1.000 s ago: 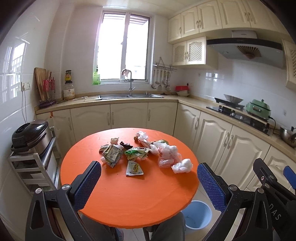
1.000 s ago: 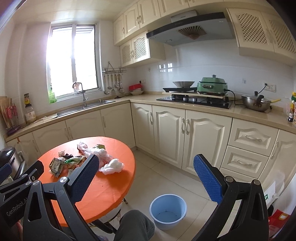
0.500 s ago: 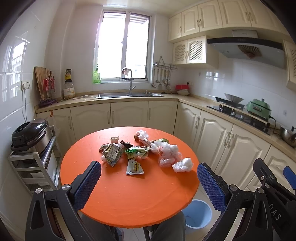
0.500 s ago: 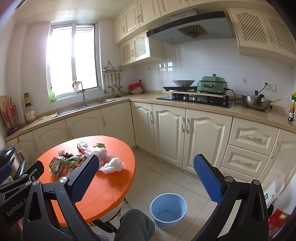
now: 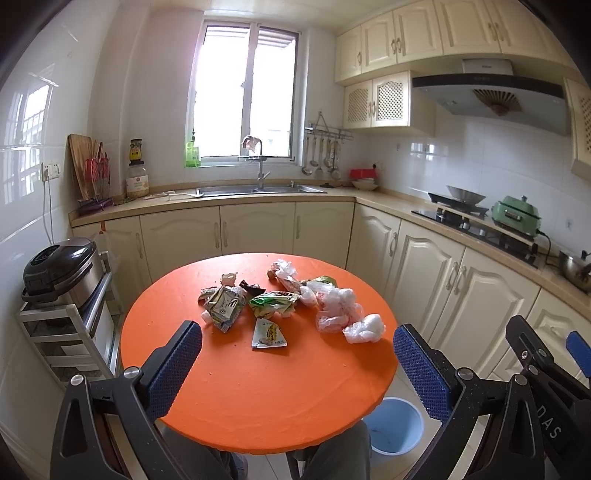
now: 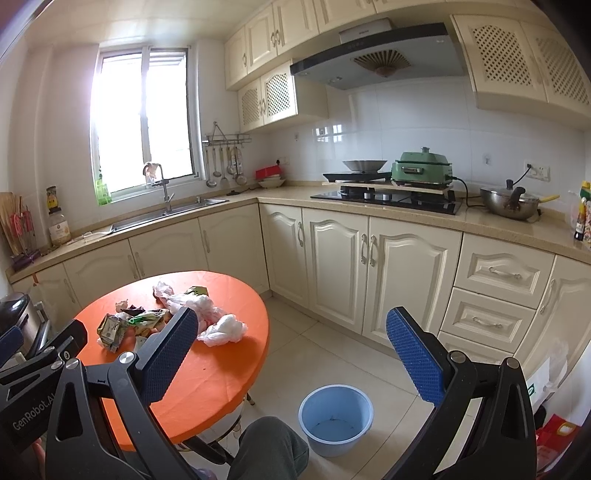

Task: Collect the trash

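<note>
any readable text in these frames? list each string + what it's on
"GenRobot.AI": body of the left claw, seen from the right wrist camera.
"DAS": partial lettering on the right claw, seen from the left wrist camera.
Range hood brand: too small to read.
Snack wrappers and jar label: print too blurred to read.

The trash is spread across the far half of the round tabletop (image 5: 258, 387). A crumpled wrapper (image 5: 223, 308) lies at the left of the spread, with a folded packet (image 5: 271, 302) just to its right. A flat sachet (image 5: 269, 334) is placed nearer the viewer, apart from the others. A bundle of plastic bags (image 5: 338, 306) lies to the right, and a wad of tissue (image 5: 364, 328) is positioned at the right end, near the tabletop's edge. A bucket (image 6: 335, 419) stands on the floor, to the right of the tabletop and below its level. Cabinets (image 6: 340, 258) run behind it.
</note>
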The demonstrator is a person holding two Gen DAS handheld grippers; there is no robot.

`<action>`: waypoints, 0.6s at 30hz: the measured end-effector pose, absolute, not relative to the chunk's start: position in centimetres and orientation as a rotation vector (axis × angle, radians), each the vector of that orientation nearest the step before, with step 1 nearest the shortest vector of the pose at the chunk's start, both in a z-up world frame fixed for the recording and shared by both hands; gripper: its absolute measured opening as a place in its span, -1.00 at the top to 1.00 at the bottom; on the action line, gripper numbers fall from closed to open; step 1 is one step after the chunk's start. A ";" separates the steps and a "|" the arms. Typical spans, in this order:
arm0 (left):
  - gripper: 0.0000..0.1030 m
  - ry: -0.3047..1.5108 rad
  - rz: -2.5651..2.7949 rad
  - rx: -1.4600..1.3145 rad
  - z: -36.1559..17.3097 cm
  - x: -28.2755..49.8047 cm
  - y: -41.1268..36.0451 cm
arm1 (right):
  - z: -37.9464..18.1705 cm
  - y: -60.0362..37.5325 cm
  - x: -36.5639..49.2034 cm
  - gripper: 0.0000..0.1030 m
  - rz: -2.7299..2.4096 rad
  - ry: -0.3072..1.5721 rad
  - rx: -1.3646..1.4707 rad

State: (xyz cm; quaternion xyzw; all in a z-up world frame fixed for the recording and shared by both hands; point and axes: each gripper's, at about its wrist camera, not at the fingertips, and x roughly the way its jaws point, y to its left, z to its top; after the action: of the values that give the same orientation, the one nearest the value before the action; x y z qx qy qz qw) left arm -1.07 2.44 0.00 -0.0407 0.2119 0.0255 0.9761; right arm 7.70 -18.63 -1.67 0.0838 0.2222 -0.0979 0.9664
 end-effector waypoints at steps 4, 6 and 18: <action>-0.99 0.424 0.053 -0.080 -0.1 -1.2 2.4 | -1.6 -18.6 7.8 -1.00 -0.197 0.450 0.171; -0.99 0.425 0.053 -0.080 -0.1 -1.2 2.4 | -1.7 -18.5 7.7 -1.00 -0.197 0.450 0.171; -0.99 0.425 0.053 -0.080 -0.1 -1.3 2.4 | -1.6 -18.6 7.7 -1.00 -0.198 0.451 0.172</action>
State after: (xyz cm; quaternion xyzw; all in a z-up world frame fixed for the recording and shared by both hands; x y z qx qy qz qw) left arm -1.28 2.44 -0.12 -0.0395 0.2107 0.0264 0.9764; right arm 7.70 -18.59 -1.60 0.0852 0.2229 -0.0979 0.9662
